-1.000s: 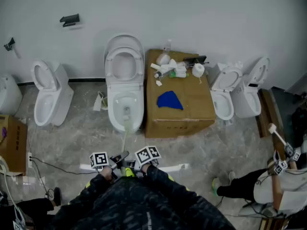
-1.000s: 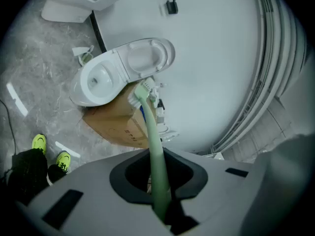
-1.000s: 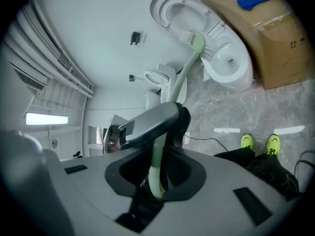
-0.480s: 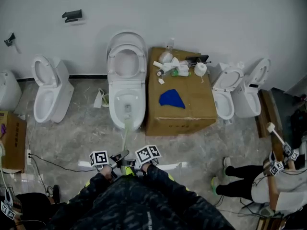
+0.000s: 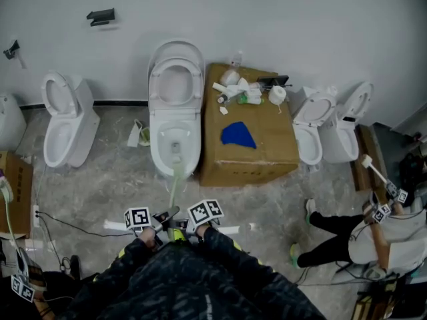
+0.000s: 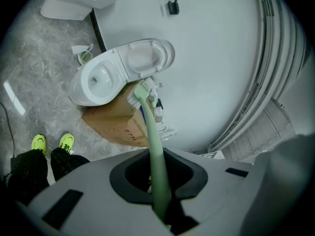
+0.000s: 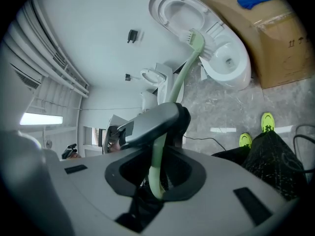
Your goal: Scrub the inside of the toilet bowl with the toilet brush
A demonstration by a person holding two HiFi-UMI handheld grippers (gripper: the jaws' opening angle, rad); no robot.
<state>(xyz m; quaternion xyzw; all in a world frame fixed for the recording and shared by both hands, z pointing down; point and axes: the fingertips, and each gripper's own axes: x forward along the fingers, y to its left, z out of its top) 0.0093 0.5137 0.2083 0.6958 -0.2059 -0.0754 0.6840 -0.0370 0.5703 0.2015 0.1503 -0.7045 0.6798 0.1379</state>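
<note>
Head view looks steeply down on a white toilet [image 5: 194, 157] with its lid raised against the wall, and on the person's two dark sleeves at the bottom edge. Both grippers are clamped on the pale green handle of the toilet brush [image 5: 173, 187]. The left gripper [image 6: 157, 181] has its jaws closed round the shaft, and the right gripper [image 7: 158, 175] is closed on the shaft's end, just behind the left one. From the grippers the handle runs forward over the marbled floor [image 5: 107, 179] and across the front rim of the toilet. The white bristle head sits inside the outline of the bowl, near the drain, though whether it touches the porcelain cannot be told. A cardboard box [image 5: 263, 153] stands just beside the toilet on its right. It carries a blue cloth [image 5: 237, 135] and a cluster of bottles and a paper roll [image 5: 275, 95] at its far end. More toilets stand along the wall on both sides. The person's yellow-green shoes [image 6: 38, 142] show below the grippers. Another person [image 5: 373, 245] crouches at the right edge.
</note>
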